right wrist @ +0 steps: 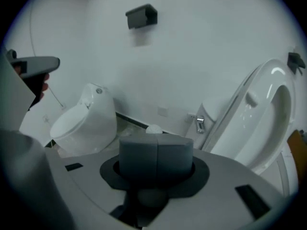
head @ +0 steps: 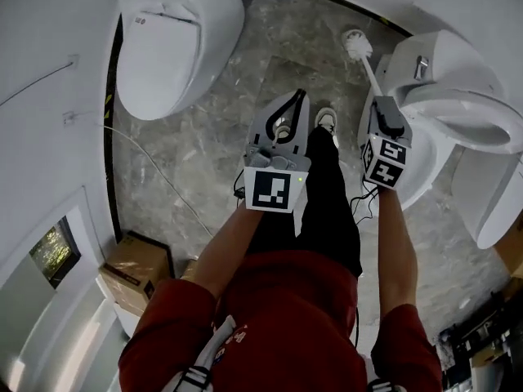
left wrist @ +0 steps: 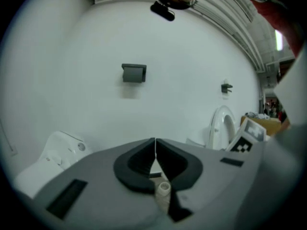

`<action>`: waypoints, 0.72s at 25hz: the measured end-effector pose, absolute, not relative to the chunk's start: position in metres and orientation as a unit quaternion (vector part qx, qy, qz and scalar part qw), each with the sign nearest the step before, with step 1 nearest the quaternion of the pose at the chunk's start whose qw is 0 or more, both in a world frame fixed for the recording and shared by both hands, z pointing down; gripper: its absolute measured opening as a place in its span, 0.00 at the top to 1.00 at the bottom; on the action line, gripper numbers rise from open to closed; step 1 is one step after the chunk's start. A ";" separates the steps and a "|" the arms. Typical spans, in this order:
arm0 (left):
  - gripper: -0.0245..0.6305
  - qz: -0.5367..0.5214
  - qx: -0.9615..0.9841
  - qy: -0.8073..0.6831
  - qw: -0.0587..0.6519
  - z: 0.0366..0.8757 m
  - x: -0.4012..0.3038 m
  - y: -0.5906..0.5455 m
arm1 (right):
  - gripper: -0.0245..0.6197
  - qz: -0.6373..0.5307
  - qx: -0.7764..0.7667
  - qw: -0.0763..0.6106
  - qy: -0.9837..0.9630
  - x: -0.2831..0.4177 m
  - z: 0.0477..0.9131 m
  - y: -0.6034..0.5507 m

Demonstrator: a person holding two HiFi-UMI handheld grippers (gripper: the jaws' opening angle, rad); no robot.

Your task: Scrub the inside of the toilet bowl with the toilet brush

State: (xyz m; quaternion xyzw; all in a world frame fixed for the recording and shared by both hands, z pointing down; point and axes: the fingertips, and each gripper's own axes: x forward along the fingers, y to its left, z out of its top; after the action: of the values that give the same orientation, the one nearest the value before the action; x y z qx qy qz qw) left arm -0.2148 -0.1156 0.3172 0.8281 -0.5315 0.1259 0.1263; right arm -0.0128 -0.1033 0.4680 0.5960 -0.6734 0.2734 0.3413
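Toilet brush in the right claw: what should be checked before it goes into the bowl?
1. Right claw shut on the white long-handled toilet brush: ok.
2. Brush head over the bowl of the white ceramic toilet: not ok, it hangs beside it, over the grey marble floor.
3. Toilet lid raised: ok.
4. Left claw shut, empty, clear of the brush: ok.
5. Water in the bowl: cannot tell.
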 end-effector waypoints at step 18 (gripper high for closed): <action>0.96 0.188 0.815 -0.526 0.153 0.534 -0.184 -0.245 | 0.74 0.343 0.515 0.493 -0.612 0.026 0.768 -0.275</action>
State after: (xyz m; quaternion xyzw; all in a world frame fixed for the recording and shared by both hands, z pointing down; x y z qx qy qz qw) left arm -0.1840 -0.2449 0.5338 0.8149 -0.5264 0.1882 0.1529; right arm 0.0264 -0.2753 0.7682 0.5146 -0.6121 0.3433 0.4926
